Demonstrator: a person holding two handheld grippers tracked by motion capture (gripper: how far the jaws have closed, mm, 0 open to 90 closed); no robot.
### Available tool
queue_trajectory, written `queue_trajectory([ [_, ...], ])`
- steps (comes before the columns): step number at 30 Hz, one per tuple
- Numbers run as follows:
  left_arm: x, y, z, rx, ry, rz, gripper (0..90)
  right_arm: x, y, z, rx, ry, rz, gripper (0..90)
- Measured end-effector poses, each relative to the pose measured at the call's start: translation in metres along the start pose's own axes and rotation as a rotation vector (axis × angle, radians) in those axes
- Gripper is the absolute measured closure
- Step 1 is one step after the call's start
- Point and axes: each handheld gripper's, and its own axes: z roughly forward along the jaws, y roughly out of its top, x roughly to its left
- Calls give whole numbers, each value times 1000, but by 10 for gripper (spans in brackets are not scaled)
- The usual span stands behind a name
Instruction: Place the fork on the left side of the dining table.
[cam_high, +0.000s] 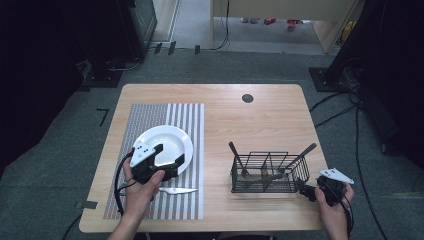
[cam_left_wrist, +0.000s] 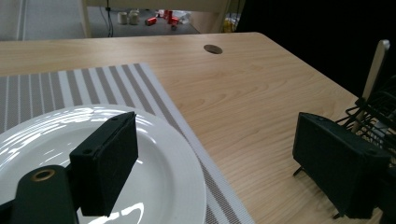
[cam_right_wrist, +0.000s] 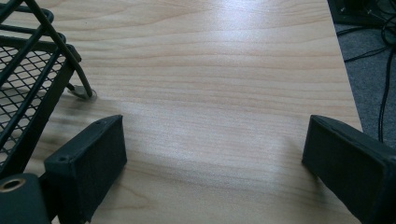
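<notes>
While the person's left gripper (cam_high: 167, 156) hangs over the near right edge of the white plate (cam_high: 170, 136), its jaws stand wide apart and hold nothing. In the left gripper view one jaw sits above the plate's (cam_left_wrist: 154, 154) bowl and the other over bare wood beyond the striped placemat (cam_left_wrist: 116, 81). A white knife (cam_high: 176, 191) lies flat on the placemat (cam_high: 192, 150), just on the person's side of the plate and close beside the left hand (cam_high: 140, 192).

Judgement: place-setting in progress; plate and knife are down, and the remaining cutlery stands in the black wire caddy (cam_high: 267, 175) to the right. No grasp is in hand at present.

Right gripper (cam_high: 306, 192) rests low at the caddy's near right corner, jaws fully open and empty; the right gripper view shows the caddy's (cam_right_wrist: 32, 79) foot just left of the jaws, not between them.

Next move likely calls for lifting a gripper above the caddy rim and closing on one upright handle (cam_high: 305, 152).
</notes>
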Motion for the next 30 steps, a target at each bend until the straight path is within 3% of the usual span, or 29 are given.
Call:
queue_trajectory([
  [4,-9,4,5,-4,-30,4,148,0,0,0,0,0,0,56],
  [9,-29,10,22,-9,-102,-10,140,0,0,0,-1,0,0,56],
  [12,-41,11,31,-1,-141,16,143,0,0,0,-1,1,0,56],
  [18,-58,12,49,25,-169,40,145,0,0,0,-2,0,0,56],
  [27,-75,14,68,31,-217,23,145,0,0,0,-1,1,2,56],
  [30,-80,17,72,25,-230,19,223,0,0,0,-1,1,1,56],
])
